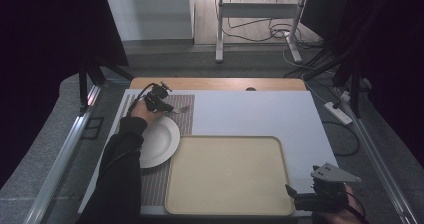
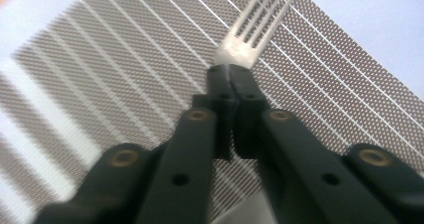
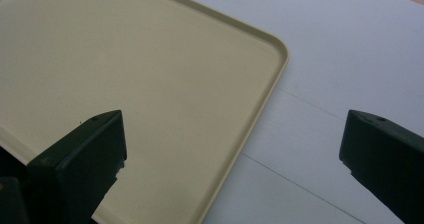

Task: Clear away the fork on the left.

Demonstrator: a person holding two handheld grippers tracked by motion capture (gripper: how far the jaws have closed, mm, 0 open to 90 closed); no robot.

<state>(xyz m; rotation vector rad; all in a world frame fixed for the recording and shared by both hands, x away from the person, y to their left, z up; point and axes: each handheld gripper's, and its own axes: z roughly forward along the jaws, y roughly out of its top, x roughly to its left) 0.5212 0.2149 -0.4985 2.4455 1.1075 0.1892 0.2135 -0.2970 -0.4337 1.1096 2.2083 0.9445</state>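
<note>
A silver fork (image 2: 252, 31) juts from between the tips of my left gripper (image 2: 230, 76), which is shut on its neck; the tines point away over the striped brown placemat (image 2: 125, 84). In the high view that left gripper (image 1: 167, 107) is at the mat's far end with the fork (image 1: 182, 109) sticking out to the right, just beyond a white plate (image 1: 161, 141). My right gripper (image 1: 292, 194) hangs by the near right corner of a beige tray (image 1: 227, 174). Seen from its own camera, the right gripper (image 3: 232, 134) stands wide open over the tray's (image 3: 125, 59) corner, holding nothing.
A white board (image 1: 260, 111) covers the table under the placemat (image 1: 182, 121) and tray. Bare wood (image 1: 215, 83) shows along the far edge. Metal rails run down both sides, and a power strip (image 1: 339, 113) with cables lies on the floor at right.
</note>
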